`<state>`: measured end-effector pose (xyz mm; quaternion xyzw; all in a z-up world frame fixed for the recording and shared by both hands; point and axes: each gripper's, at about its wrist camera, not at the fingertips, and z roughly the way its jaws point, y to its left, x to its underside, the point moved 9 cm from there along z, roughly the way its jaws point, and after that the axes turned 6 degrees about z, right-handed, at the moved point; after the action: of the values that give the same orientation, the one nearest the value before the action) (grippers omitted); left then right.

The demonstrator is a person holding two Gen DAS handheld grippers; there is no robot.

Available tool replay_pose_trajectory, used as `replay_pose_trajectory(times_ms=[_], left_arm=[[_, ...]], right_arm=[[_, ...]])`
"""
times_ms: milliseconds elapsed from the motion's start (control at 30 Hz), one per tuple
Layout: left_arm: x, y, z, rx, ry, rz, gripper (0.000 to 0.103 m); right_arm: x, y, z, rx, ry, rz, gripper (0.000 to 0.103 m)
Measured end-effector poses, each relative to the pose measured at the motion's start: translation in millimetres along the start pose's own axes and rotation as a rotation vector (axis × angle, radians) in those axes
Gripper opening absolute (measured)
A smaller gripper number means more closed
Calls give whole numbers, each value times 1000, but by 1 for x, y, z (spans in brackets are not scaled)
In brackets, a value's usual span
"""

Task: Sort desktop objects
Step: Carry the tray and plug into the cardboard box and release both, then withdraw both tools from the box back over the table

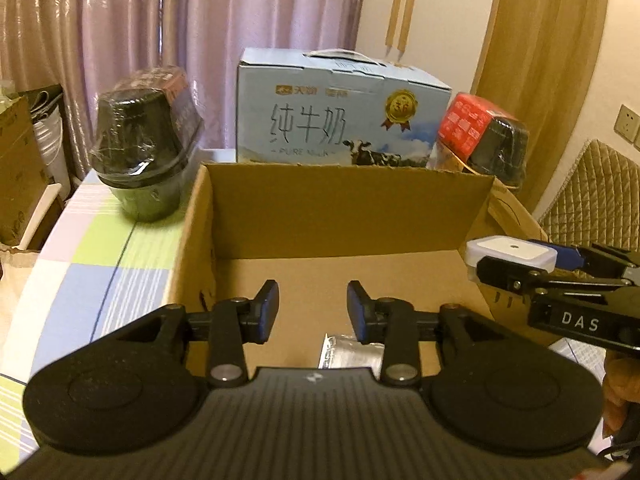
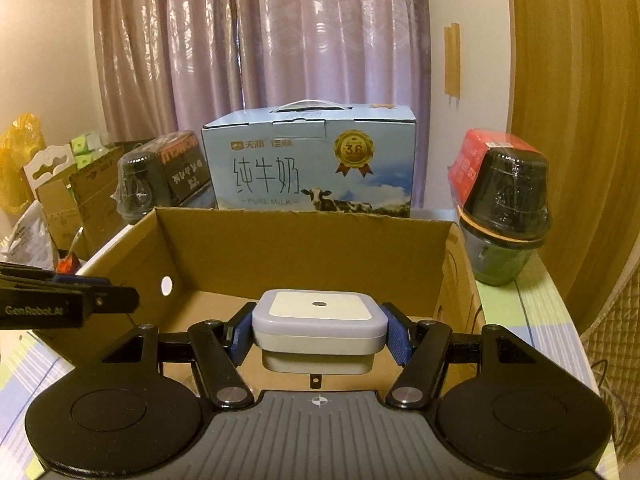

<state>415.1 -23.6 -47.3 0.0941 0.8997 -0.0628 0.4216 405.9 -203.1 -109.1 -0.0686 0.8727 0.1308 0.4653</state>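
Note:
An open cardboard box [image 1: 340, 216] stands on the table, seen from its near side in both views. My left gripper [image 1: 313, 308] hangs over the box's near part, its blue pads apart and nothing between them. A silver foil packet [image 1: 346, 354] lies on the box floor just below it. My right gripper [image 2: 319, 336] is shut on a white square plug-in device [image 2: 320, 312] and holds it over the box [image 2: 304, 248]. In the left wrist view that device [image 1: 512, 250] shows at the box's right wall. The left gripper's fingers [image 2: 116, 298] reach in from the left.
A blue milk carton [image 2: 312, 168] stands behind the box. Black film-wrapped bowl packs sit at the back left [image 1: 148, 148] and back right [image 2: 504, 208]. The checked tablecloth [image 1: 100, 264] runs to the table's left edge. A quilted chair [image 1: 596, 200] stands to the right.

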Motion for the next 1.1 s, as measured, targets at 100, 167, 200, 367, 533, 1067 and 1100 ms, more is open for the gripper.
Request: replay_pose_trajectory(times_ms=[100, 167, 200, 367, 533, 1067, 1100], left_arm=[[-1, 4, -5, -11, -13, -1, 33], [-2, 5, -7, -14, -18, -7, 36], [-2, 6, -8, -14, -20, -7, 37], [0, 4, -8, -7, -17, -3, 38], [2, 2, -10, -8, -18, 7, 43], [1, -1, -47, -22, -55, 47, 49], [2, -2, -51, -21, -57, 51, 49]], right_arm=[[2, -1, 2, -3, 8, 8, 62], [4, -1, 3, -4, 15, 11, 62], [5, -1, 4, -6, 21, 13, 62], [4, -4, 3, 8, 4, 20, 72], [-6, -11, -9, 18, -49, 45, 77], [-8, -16, -60, 27, -125, 76, 82], [-5, -15, -67, 29, -130, 79, 83]])
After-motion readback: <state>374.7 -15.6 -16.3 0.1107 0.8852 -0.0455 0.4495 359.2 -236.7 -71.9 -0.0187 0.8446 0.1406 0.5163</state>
